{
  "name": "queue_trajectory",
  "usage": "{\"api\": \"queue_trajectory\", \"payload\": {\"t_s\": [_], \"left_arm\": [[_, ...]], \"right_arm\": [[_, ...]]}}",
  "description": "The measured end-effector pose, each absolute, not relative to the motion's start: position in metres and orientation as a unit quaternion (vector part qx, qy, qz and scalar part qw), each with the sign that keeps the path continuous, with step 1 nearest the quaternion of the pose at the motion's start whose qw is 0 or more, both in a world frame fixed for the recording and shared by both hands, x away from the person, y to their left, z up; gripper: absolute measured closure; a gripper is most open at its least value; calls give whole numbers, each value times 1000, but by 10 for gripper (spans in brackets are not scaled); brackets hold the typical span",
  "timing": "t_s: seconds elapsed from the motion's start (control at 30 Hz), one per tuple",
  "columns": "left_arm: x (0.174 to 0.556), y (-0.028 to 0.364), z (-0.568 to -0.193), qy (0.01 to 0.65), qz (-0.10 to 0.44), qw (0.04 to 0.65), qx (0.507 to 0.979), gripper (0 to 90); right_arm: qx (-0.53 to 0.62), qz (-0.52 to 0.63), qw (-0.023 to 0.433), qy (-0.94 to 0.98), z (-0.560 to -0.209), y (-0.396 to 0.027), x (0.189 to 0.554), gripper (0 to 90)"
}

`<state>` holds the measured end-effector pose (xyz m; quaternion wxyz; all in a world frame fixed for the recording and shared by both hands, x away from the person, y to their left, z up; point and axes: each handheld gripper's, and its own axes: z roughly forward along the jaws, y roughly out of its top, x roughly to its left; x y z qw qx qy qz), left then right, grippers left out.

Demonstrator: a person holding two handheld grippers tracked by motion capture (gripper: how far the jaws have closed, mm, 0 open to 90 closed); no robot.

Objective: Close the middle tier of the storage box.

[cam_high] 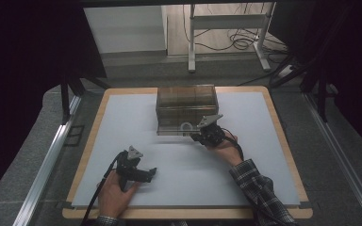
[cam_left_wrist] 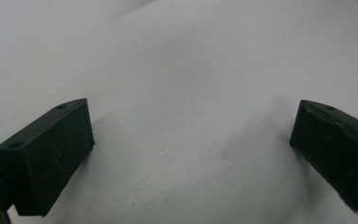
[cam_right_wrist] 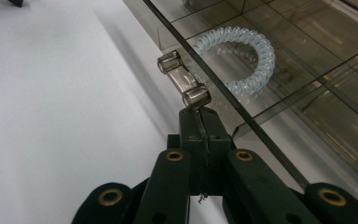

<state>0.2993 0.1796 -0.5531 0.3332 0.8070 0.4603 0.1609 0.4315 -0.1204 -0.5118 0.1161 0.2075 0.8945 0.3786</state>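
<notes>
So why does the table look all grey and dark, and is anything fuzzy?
High view: dim light, the room's edges nearly black, the table dull grey. Left gripper view: the left gripper casts soft shadows beside its fingers. Right gripper view: the clear handle and spiral band look sharp, and the box's smoky wall shows faint reflections.

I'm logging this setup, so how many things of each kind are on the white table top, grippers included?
Smoky clear drawer box: 1
Clear spiral hair tie in its drawer: 1
Grippers: 2, the left gripper and the right gripper
Total: 4
</notes>
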Motion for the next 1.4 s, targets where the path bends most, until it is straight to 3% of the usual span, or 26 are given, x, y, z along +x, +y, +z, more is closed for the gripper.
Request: {"api": "queue_trajectory", "payload": {"t_s": [1.4], "left_arm": [[299, 179, -553, 461, 161, 335, 806, 0]], "right_arm": [[222, 380, 143, 886, -507, -116, 450, 882]]}}
